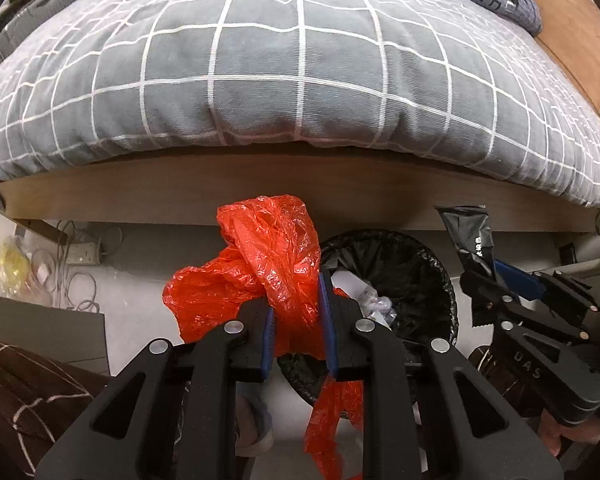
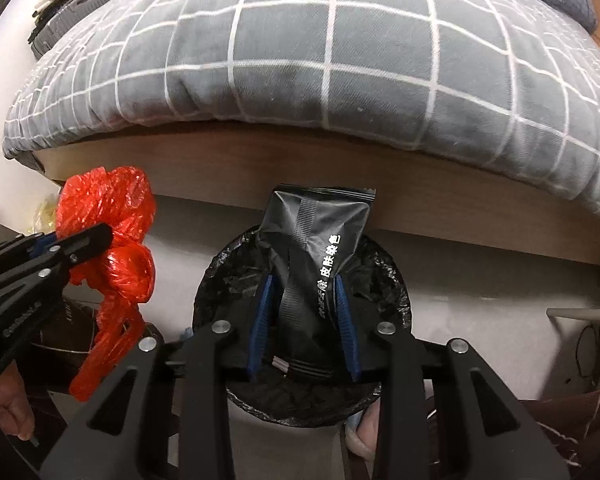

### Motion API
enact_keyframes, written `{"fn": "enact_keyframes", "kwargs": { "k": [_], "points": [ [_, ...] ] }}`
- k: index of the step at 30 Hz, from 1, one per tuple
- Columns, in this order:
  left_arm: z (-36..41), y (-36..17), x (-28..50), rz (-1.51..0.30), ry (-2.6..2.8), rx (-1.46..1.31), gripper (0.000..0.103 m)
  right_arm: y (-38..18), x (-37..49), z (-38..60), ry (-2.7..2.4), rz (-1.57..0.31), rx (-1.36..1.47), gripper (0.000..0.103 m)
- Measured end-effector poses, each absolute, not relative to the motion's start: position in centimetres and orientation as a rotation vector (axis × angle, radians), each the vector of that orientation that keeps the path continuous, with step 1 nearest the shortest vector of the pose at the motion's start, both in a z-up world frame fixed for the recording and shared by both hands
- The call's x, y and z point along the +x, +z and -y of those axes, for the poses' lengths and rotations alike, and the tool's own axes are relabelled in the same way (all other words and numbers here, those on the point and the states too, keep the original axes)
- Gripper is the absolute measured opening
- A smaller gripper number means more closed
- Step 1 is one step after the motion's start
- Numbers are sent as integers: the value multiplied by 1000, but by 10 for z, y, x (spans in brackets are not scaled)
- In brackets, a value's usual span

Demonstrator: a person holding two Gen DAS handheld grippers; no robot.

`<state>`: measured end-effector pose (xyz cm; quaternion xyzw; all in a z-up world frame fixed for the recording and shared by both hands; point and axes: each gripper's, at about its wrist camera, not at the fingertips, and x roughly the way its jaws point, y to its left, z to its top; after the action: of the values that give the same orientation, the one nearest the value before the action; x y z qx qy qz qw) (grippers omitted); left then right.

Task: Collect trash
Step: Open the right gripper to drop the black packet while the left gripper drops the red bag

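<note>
My left hand-held gripper (image 1: 298, 316) is closed most of the way, its blue pads pinching a crumpled red plastic bag (image 1: 260, 264) between them. The bag bunches up above the fingertips and a twisted tail of it hangs down below the jaws. From the right wrist camera the same bag (image 2: 112, 232) shows at the left edge, clamped in the left hand-held gripper (image 2: 80, 240), held off to the left of the bin rather than over it.

My right hand-held gripper (image 2: 304, 312) is also partly closed, gripping a black foil packet (image 2: 316, 236) with white printed characters down its side. The pads press in on the packet's lower part, and its sealed top stands upright above the fingertips. In the left wrist view that packet (image 1: 470, 236) and the right hand-held gripper (image 1: 500, 288) appear at the right, beside the bin.

The trash bin (image 2: 384, 264) sits on the floor just in front of the bed frame, lined with a black bag. The packet hangs directly over its opening. In the left wrist view the trash bin (image 1: 420, 272) holds some pale crumpled scraps, though I cannot tell what they are.

Behind everything is the bed, covered with a grey quilt (image 1: 300, 72) with a white grid pattern, overhanging the wooden bed frame (image 1: 140, 196).
</note>
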<state>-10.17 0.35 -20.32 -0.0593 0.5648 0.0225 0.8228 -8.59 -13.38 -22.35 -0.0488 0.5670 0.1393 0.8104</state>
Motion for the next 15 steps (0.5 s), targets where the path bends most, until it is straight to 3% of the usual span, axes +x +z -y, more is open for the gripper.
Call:
{"fn": "enact_keyframes", "kwargs": {
  "k": [15],
  "points": [
    [-12,-205,-106,-1209,67,-150,19,-237,-85,115,314,-1233,-147,52]
  ]
}}
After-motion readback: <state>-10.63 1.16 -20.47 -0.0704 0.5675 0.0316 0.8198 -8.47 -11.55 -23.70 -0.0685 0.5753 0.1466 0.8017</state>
